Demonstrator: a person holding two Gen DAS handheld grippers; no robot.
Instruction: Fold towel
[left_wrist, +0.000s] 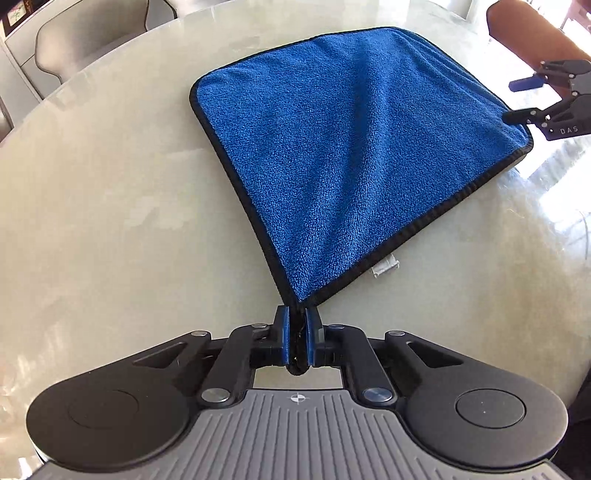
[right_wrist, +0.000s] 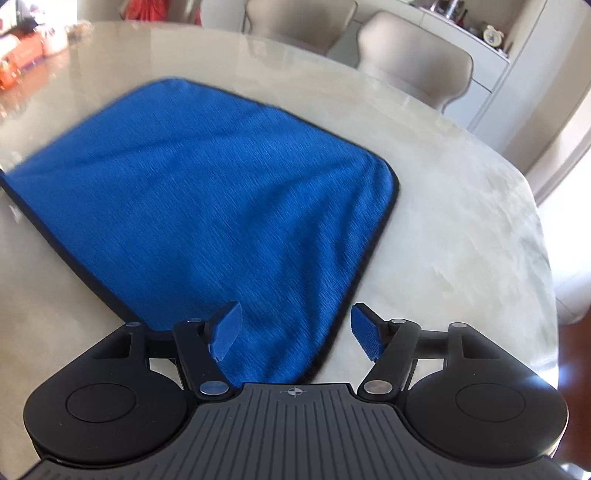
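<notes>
A blue towel (left_wrist: 351, 147) with a black hem lies spread on the pale round table (left_wrist: 110, 203). My left gripper (left_wrist: 297, 314) is shut on the towel's near corner, and the hem runs down between its blue pads. In the left wrist view my right gripper (left_wrist: 521, 99) stands open at the towel's far right corner. In the right wrist view the right gripper (right_wrist: 293, 325) is open over a corner of the towel (right_wrist: 203, 203); cloth lies between the spread fingers, which do not press on it.
A small white label (left_wrist: 384, 266) sticks out from under the towel's near edge. Beige chairs (right_wrist: 413, 62) stand around the table (right_wrist: 461, 240). A white cabinet (right_wrist: 495, 55) is behind them. Orange and red items (right_wrist: 22, 55) sit at the far left of the table.
</notes>
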